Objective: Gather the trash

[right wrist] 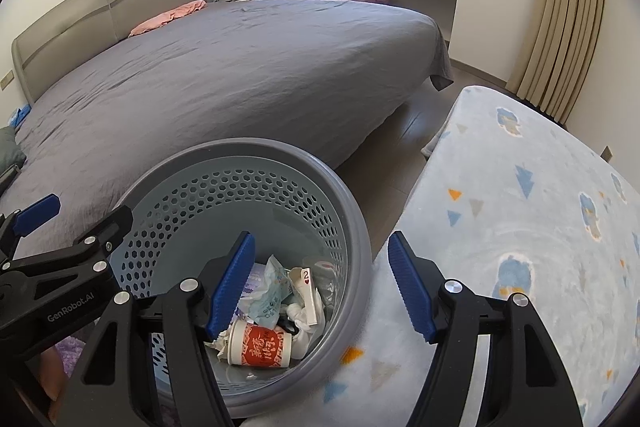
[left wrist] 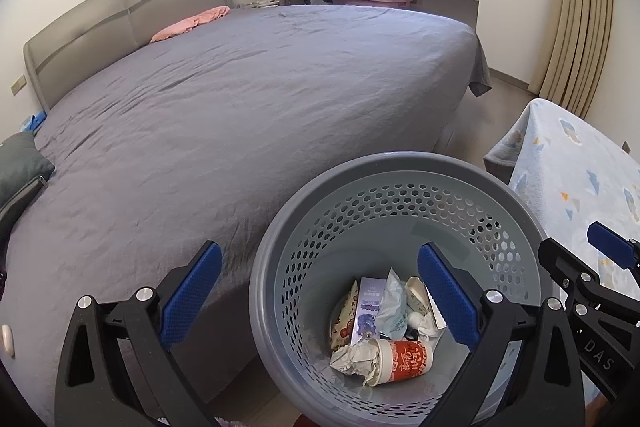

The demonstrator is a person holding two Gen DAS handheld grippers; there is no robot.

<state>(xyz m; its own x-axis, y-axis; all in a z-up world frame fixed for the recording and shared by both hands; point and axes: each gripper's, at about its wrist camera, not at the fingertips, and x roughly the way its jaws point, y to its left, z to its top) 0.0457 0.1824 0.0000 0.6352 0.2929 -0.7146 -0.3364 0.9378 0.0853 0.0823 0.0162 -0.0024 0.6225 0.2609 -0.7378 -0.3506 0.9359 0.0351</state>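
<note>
A grey perforated waste basket (left wrist: 400, 163) stands on the floor between the bed and a covered table; it also shows in the right wrist view (right wrist: 360, 227). Inside lie a red-and-white paper cup (left wrist: 408, 355) (right wrist: 260, 345), crumpled paper (left wrist: 356, 357), a small carton (left wrist: 368, 311), wrappers and a playing card (right wrist: 310, 291). My left gripper (left wrist: 320, 295) is open and empty, straddling the basket's left rim from above. My right gripper (right wrist: 322, 287) is open and empty, straddling the basket's right rim.
A large bed with a grey sheet (left wrist: 240, 99) fills the left and middle. A pink cloth (left wrist: 192, 21) lies near the headboard. A table under a pale blue patterned blanket (right wrist: 520, 211) is at the right. Bare floor (right wrist: 408, 131) runs between them.
</note>
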